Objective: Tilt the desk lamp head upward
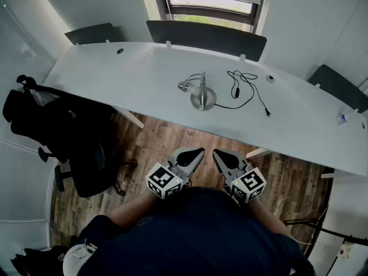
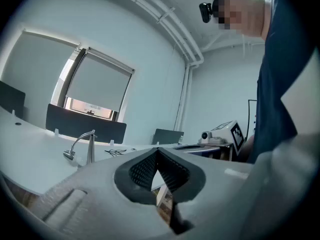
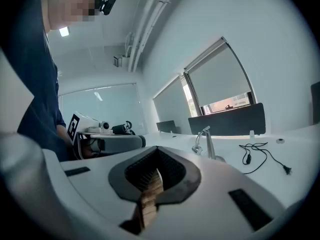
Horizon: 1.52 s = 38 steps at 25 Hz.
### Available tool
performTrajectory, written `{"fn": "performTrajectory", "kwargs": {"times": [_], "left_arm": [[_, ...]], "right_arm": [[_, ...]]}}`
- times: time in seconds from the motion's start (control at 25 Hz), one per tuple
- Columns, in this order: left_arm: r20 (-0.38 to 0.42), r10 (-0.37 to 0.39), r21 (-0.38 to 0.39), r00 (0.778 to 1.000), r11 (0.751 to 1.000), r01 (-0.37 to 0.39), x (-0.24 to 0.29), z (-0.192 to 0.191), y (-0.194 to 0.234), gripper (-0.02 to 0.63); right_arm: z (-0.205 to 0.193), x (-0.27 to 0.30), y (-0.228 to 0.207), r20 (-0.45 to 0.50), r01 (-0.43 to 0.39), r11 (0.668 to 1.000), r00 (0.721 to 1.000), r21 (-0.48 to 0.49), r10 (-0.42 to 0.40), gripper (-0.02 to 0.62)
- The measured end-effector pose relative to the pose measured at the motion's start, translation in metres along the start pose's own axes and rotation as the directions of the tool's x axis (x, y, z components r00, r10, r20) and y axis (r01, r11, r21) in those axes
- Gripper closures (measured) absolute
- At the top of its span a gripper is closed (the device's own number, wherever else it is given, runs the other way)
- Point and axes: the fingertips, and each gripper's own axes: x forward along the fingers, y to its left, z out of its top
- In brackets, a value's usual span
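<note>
A silver desk lamp [image 1: 201, 94] stands on the white desk [image 1: 115, 79], with a round base, an upright post and a curved neck. Its small head [image 1: 183, 86] hangs low to the left, pointing down. The lamp [image 2: 82, 146] shows far off in the left gripper view, and the lamp [image 3: 206, 143] also in the right gripper view. Both grippers are held close to the person's body, well short of the desk. My left gripper [image 1: 199, 152] is shut with nothing in it. My right gripper [image 1: 216, 152] is shut and empty too.
A black power cable [image 1: 244, 88] with a switch lies loose on the desk right of the lamp. Dark partition panels [image 1: 207, 37] line the far desk edge. A black office chair [image 1: 75, 148] with a bag stands at the left. A small bottle [image 1: 345, 118] sits far right.
</note>
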Motion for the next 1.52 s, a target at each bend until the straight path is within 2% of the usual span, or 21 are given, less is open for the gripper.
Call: {"fn": "performTrajectory", "kwargs": {"times": [0.52,0.8,1.04,1.24,1.52], "left_arm": [[-0.007,0.02,0.025,1.0,0.999,-0.02,0.008,-0.006,-0.012,0.6],[0.002,0.085,0.018,0.996,0.996,-0.085,0.006,-0.001,0.015,0.6],[0.025,0.077,0.04,0.997,0.996,-0.078,0.015,0.011,0.06,0.6],[0.03,0.035,0.067,0.999,0.997,-0.037,0.033,0.027,0.115,0.6],[0.009,-0.017,0.164,1.0,0.986,0.015,0.058,0.055,0.202,0.6]], "right_arm": [[-0.007,-0.011,-0.005,0.0,-0.024,1.0,1.0,-0.012,0.024,0.584],[-0.008,0.002,-0.014,0.002,-0.031,1.0,1.0,0.005,0.031,0.583],[-0.001,0.038,-0.04,-0.002,0.003,1.0,1.0,-0.016,-0.003,0.583],[0.013,0.087,-0.069,-0.01,0.052,0.998,0.999,-0.03,-0.053,0.583],[0.037,0.159,-0.111,-0.016,0.138,0.99,0.99,-0.019,-0.139,0.583]]}}
